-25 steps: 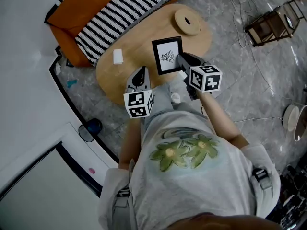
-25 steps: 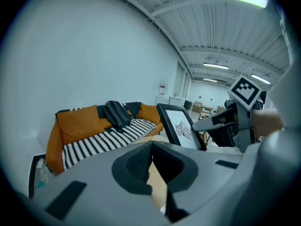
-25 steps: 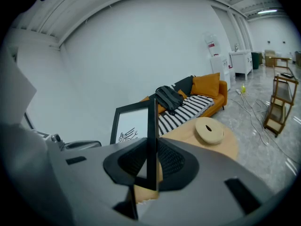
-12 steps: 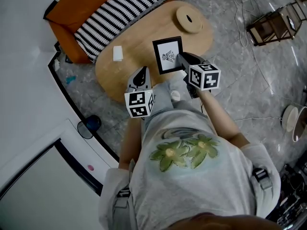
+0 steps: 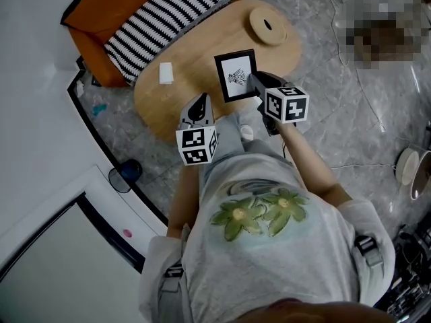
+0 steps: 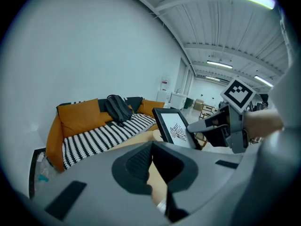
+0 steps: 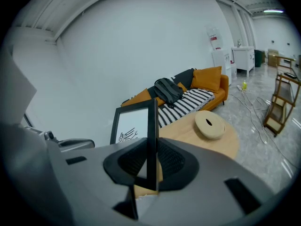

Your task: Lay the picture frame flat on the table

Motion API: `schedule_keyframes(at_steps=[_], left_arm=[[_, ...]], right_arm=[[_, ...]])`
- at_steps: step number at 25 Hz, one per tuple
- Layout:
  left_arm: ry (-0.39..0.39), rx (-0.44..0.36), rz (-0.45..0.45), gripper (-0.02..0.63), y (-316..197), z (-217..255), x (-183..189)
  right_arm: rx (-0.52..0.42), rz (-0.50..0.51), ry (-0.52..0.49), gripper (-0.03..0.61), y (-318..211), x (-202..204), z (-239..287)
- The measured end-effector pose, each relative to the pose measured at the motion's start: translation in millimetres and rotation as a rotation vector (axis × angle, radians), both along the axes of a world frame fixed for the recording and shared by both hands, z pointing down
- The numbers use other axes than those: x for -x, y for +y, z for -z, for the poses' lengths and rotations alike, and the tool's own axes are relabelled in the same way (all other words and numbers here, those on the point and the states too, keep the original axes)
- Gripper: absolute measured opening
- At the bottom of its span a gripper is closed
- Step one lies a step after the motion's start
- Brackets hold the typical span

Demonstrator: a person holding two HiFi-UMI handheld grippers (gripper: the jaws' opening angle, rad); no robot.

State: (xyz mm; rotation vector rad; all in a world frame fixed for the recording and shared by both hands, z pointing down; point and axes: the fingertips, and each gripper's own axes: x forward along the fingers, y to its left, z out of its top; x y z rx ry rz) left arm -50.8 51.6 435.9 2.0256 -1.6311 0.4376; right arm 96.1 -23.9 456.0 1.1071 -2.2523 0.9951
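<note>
Half a second on, little is changing: the right gripper (image 5: pixel 254 84) is still clamping the right-hand edge of the thin black rectangular picture frame (image 5: pixel 235 77), which is staying where it was on the pale oval wooden table (image 5: pixel 195 52), while the left gripper (image 5: pixel 198 104) keeps hovering low at the table's near edge, its jaws pressed together on nothing. In the right gripper view the frame's edge (image 7: pixel 151 140) is running straight up between the two dark pads (image 7: pixel 134 161), and its face is turning away to that gripper's left. The frame is standing upright, not yet lying flat, showing a white sheet with a small black line drawing inside the narrow black border (image 6: pixel 176 130). A round, flat wooden disc with a dark slot (image 5: pixel 267 27) is lying on the table beyond the right gripper, a small white block (image 5: pixel 166 75) is sitting ahead and to the left of the left gripper, and an orange sofa with a black-and-white striped cover (image 5: pixel 155 12) is standing past the table.
</note>
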Motion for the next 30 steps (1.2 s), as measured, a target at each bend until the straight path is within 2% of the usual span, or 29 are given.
schedule_keyframes(at_steps=[30], left_arm=[[0.003,0.074,-0.005,0.015,-16,-30,9]], right_arm=[[0.091,0.029,0.043,0.075,-14,17,-49]])
